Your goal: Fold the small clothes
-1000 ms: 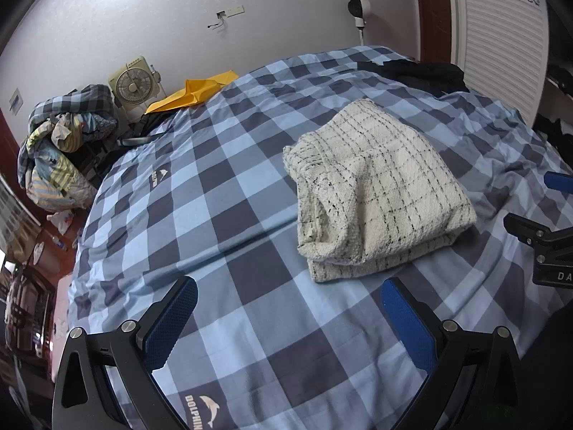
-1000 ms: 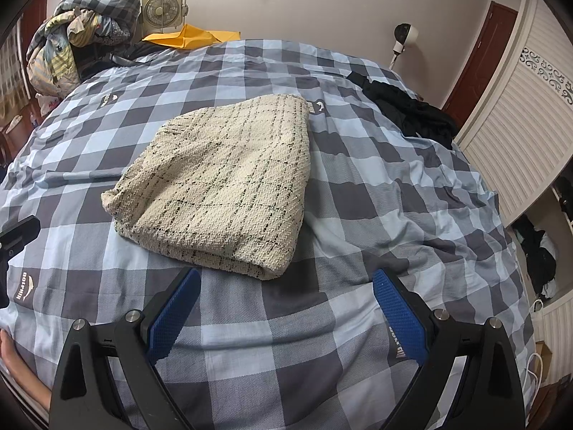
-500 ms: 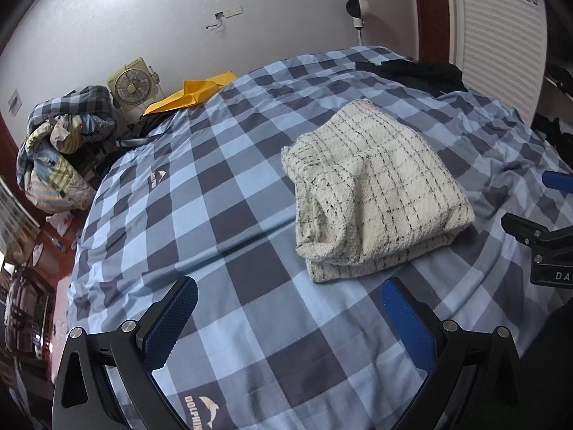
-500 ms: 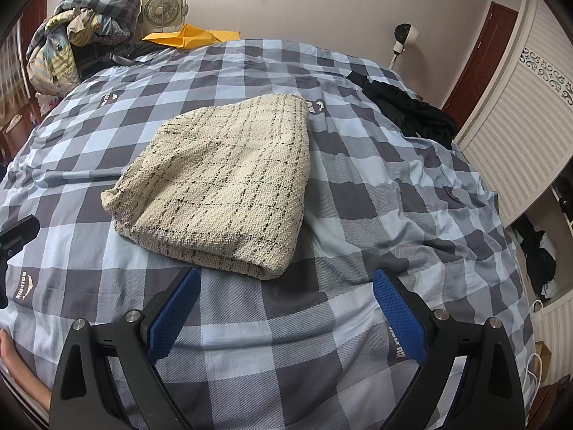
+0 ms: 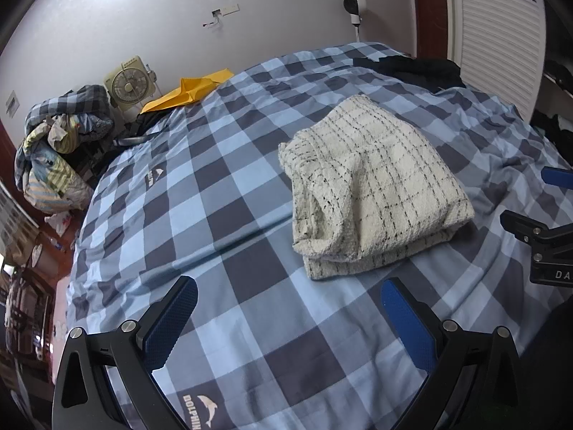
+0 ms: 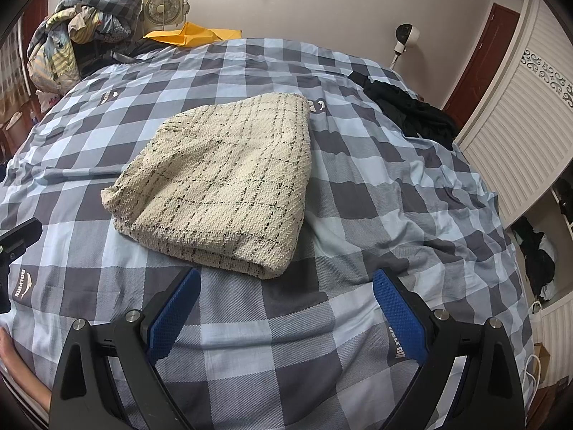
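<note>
I hold my left gripper (image 5: 286,317) and right gripper (image 6: 284,306) spread wide, empty, low above the blue checked bedspread (image 6: 376,193), just short of the folded cream tweed garment (image 6: 222,182), whose long axis runs away from me.

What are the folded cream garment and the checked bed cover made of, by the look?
Folded cream garment: looks like thick tweed-style woven or knit cloth, matte, with a nubby looped surface and thin dark grid lines. Checked bed cover: probably cotton twill, smooth and matte; fine diagonal weave shows up close and it creases softly. Exact fibres cannot be told.
</note>
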A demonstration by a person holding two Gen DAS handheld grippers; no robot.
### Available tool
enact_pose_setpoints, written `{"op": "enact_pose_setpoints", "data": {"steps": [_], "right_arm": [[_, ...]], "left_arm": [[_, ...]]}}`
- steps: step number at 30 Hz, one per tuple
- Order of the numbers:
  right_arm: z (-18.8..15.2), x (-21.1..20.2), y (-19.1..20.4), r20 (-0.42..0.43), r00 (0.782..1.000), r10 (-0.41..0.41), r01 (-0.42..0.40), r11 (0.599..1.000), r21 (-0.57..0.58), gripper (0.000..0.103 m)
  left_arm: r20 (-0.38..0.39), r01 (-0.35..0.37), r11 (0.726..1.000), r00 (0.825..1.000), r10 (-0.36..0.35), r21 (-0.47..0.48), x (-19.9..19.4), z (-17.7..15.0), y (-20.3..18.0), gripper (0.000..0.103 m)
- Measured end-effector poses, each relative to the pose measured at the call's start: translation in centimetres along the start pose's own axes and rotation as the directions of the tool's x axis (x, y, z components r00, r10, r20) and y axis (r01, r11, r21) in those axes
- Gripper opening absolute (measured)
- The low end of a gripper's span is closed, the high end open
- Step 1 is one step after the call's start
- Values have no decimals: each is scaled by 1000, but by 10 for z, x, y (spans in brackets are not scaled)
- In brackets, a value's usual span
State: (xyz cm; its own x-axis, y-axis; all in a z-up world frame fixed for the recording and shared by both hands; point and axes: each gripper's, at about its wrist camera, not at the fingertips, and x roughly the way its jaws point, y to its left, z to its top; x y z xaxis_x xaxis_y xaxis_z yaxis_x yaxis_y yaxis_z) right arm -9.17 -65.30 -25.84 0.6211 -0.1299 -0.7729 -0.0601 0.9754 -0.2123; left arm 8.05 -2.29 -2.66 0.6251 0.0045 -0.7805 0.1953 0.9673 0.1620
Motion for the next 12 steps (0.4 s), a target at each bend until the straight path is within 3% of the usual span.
{"op": "enact_pose_setpoints", "data": {"steps": [7, 12], "right_arm": [[0, 0, -1, 0, 1000, 1, -1, 1000, -1, 95], [0, 0, 0, 0, 1000, 0, 0, 1000, -2, 95]], "left_arm": [[17, 25, 1000, 1000, -25, -19, -2, -3, 5, 103], [0, 82, 996, 997, -82, -47, 1, -3, 11, 103]]}}
